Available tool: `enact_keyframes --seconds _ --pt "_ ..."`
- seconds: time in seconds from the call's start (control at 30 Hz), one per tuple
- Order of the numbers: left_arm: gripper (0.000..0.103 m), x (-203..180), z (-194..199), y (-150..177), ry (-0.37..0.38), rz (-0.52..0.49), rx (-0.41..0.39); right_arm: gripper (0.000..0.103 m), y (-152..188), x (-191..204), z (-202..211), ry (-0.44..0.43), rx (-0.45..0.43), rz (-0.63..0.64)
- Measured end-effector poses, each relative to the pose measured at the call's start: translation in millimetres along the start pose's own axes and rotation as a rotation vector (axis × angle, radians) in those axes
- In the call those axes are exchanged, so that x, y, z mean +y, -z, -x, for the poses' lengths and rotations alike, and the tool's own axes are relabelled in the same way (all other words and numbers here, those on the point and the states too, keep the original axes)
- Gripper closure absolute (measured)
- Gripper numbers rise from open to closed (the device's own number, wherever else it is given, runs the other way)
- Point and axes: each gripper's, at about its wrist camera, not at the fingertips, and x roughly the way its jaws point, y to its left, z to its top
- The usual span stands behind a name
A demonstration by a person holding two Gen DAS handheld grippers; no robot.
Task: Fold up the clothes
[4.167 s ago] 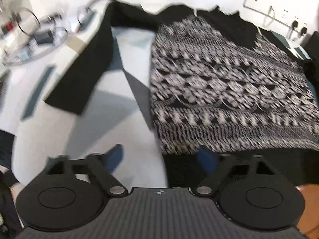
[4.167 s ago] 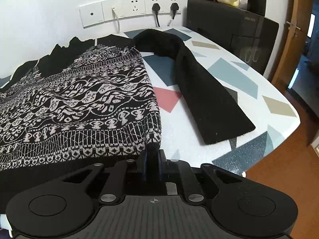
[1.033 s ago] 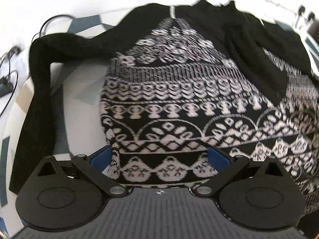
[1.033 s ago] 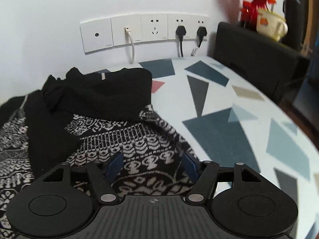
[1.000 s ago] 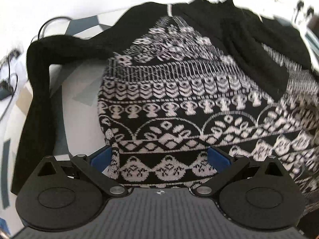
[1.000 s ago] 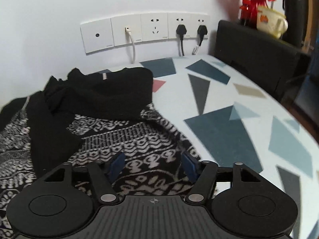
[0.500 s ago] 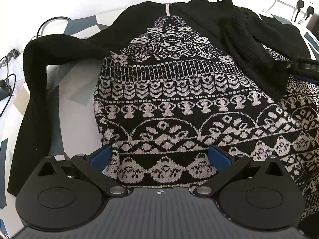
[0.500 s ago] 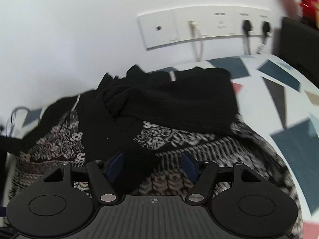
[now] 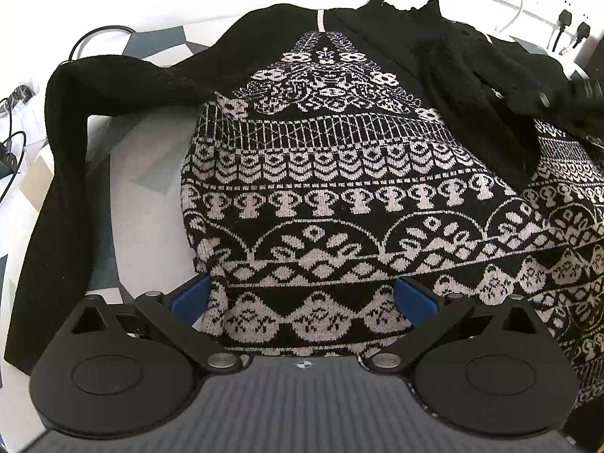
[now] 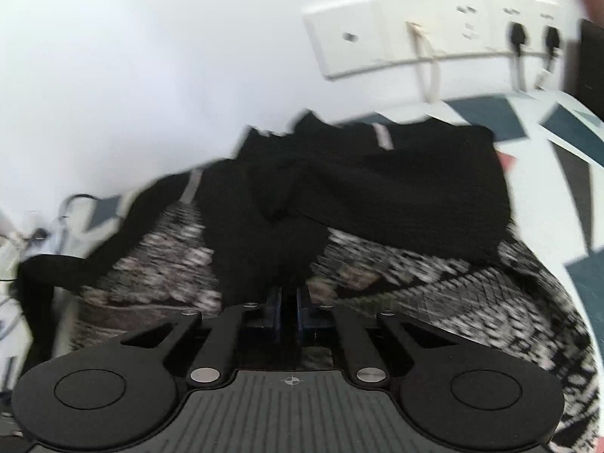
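The patterned sweater (image 9: 339, 204) lies spread on the surface (image 9: 143, 173), one black sleeve (image 10: 396, 188) already folded across its chest. The right gripper (image 10: 288, 309) has its fingers pressed together with nothing visibly between them, while the left gripper (image 9: 302, 296) hovers wide open, empty, straddling the hem. For a tidy fold, the left should probably take the outstretched sleeve (image 9: 64, 173) near its cuff and lay it flat across.

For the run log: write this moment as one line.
stage: sleeve folding | left tool: open, over sweater hem | right tool: shut on folded sleeve | other sleeve: spread on table
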Motion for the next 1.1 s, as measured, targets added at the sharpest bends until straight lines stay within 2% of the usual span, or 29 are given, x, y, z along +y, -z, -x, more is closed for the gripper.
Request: enact_keyframes --seconds 0.2,0.37,0.43,0.47,0.57,0.63,0.7,0.77,0.83,0.9,0.97,1.07,1.1 --pt "0.0 8 5 7 -0.001 0.019 -0.01 0.097 -30 66 -15 -0.129 0.016 0.072" --pt "0.0 28 6 15 0.02 0.1 -0.008 0.095 -56 131 -45 -0.246 0.019 0.14" --pt "0.0 34 9 15 0.018 0.114 -0.013 0.065 -65 146 -57 -0.254 0.013 0.138" --pt "0.0 37 11 14 0.017 0.116 -0.023 0.046 -67 149 -60 -0.232 0.002 0.129" --pt "0.0 45 19 8 0.039 0.135 -0.071 0.048 -71 131 -54 -0.203 -0.042 0.089" --pt "0.001 51 23 0 0.091 0.17 -0.099 0.048 -69 103 -47 -0.139 -0.064 0.046" --pt "0.003 59 25 -11 0.155 0.221 -0.128 0.048 -62 73 -37 -0.027 -0.087 0.05" --pt "0.004 67 25 -24 0.239 0.338 -0.157 0.048 -52 42 -25 0.098 -0.115 0.066" --pt "0.005 70 11 -38 0.324 0.453 -0.129 0.048 -40 14 -11 0.22 -0.152 0.078" --pt "0.011 70 -6 -52 0.402 0.551 -0.08 0.047 -28 -10 0 0.316 -0.188 0.066" --pt "0.012 66 -23 -64 0.48 0.634 -0.033 0.044 -16 -33 8 0.398 -0.202 0.055" --pt "0.012 57 -38 -70 0.526 0.716 -0.029 0.036 0 -54 11 0.482 -0.179 0.073" --pt "0.012 54 -41 -72 0.515 0.724 -0.033 0.036 4 -58 12 0.492 -0.18 0.088"
